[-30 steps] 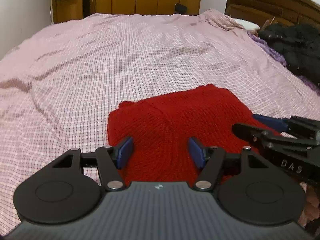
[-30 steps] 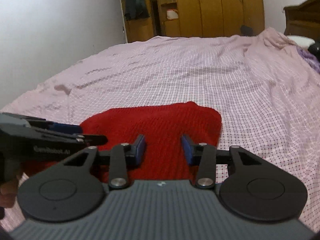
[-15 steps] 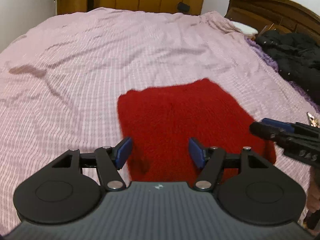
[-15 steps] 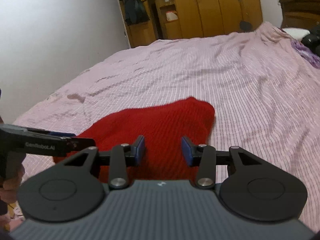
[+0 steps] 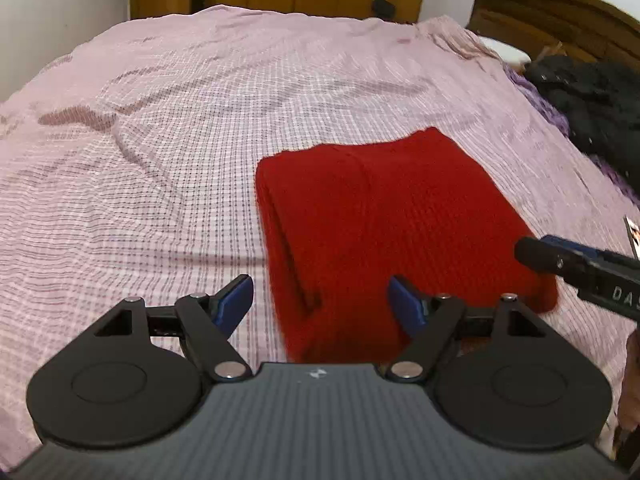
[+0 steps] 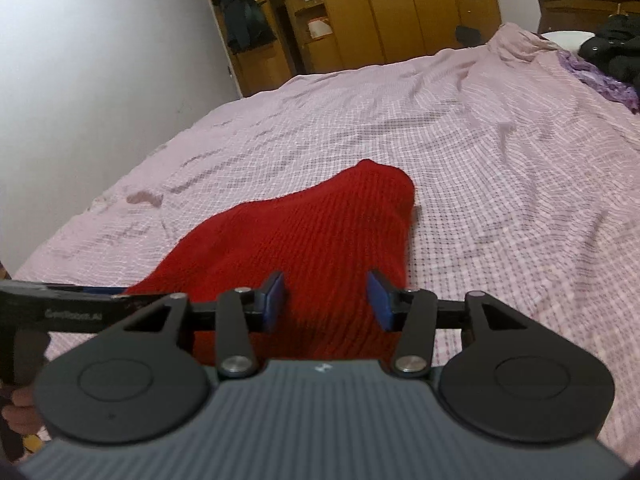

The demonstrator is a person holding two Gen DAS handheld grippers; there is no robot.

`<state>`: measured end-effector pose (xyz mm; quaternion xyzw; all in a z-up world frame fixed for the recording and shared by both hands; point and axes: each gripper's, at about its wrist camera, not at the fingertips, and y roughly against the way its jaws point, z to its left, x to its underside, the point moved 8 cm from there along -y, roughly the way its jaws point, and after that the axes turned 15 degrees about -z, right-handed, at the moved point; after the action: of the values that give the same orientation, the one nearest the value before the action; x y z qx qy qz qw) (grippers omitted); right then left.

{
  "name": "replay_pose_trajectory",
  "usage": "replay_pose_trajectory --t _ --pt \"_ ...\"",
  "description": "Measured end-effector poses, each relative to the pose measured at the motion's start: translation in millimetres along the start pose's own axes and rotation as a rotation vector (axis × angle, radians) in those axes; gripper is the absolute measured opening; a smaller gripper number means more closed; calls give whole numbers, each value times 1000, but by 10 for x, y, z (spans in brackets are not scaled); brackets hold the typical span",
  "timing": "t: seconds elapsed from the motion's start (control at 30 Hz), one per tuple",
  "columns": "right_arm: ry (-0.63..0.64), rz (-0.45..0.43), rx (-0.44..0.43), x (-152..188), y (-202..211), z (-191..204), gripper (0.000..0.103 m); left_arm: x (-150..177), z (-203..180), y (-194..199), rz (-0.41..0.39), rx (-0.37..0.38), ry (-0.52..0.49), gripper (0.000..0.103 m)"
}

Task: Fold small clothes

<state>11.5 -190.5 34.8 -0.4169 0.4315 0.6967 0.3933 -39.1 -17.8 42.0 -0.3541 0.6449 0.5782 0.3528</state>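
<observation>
Fingers [image 5: 236,300] wider than before — opening, off the red knit [image 5: 384,232].

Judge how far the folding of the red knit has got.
Done: the red knit lies folded into a compact block on the checked bedspread. In hand: nothing; the left gripper and right gripper jaws are opening, clear of the fabric. Left: perhaps tidying edges.

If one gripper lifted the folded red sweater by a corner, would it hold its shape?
Probably not. The red sweater is soft ribbed knit with rounded, puffy fold edges, so it would likely sag and unfold. It looks thick, so fairly heavy for its size. On the wrinkled checked bedsheet, pushing it would likely bunch it rather than slide it.
</observation>
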Motion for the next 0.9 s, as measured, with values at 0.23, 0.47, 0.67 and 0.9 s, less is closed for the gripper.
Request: replay_pose_trajectory --t 0.23,0.47,0.67,0.9 --pt "73 65 51 190 272 65 81 178 -153 328 -2 -17 -78 94" --pt "92 177 104 525 100 -19 82 550 -230 45 73 -48 -110 95" --pt "88 194 153 693 -48 -86 81 654 -163 -242 92 -108 -57 96" --pt "95 189 148 792 -119 -98 86 697 -162 -371 107 -136 -49 103"
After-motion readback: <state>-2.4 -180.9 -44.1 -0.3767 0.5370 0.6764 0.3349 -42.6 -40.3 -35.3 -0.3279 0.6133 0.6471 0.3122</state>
